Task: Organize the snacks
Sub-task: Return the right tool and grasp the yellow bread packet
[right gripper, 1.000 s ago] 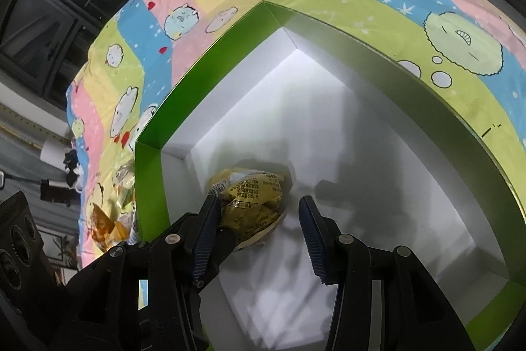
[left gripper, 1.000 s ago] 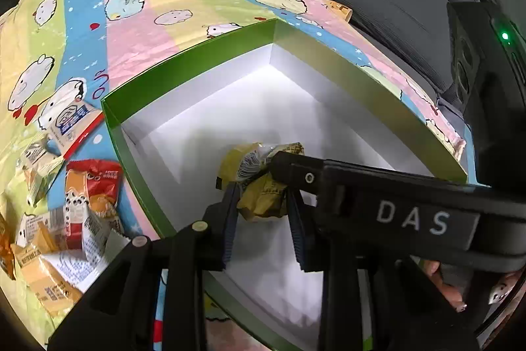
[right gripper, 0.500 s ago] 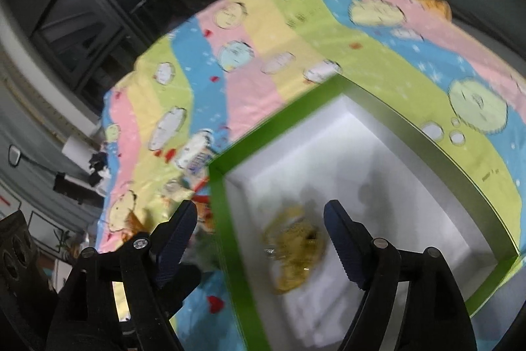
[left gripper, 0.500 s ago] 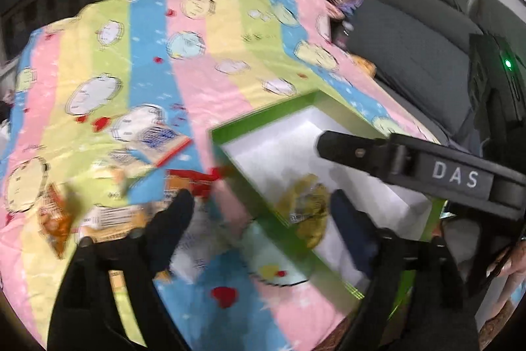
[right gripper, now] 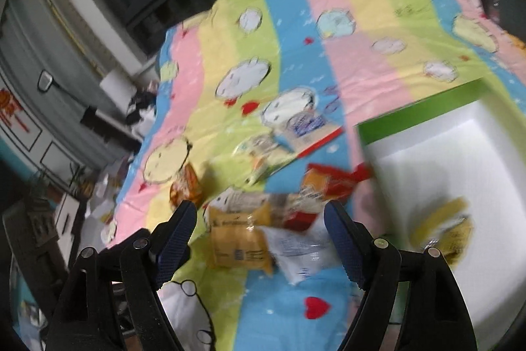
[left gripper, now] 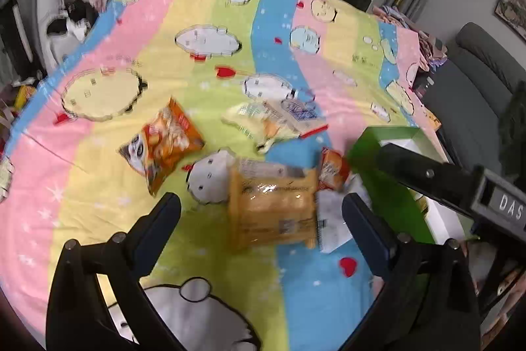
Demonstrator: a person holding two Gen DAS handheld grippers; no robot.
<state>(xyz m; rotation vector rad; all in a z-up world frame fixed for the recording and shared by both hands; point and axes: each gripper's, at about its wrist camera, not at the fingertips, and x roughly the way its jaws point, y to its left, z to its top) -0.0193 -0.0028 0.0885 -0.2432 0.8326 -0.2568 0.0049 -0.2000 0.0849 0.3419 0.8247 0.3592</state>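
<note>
With both grippers spread wide and empty, loose snack packets on a striped bed cover.
Left gripper [left gripper: 261, 206] just opened further, framing yellow packet [left gripper: 273, 209]; right gripper [right gripper: 259, 219] fingers apart; yellow snack [right gripper: 440, 229] inside green box [right gripper: 420, 111], lower right.

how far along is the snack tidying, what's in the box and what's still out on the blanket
Done: one yellow snack packet lies in the green box. In hand: nothing; the left gripper and right gripper have just been opening, jaws empty, over the pile. Left: an orange-yellow packet, a white packet, a red packet, an orange panda packet and a pale packet on the blanket. Early on.
</note>
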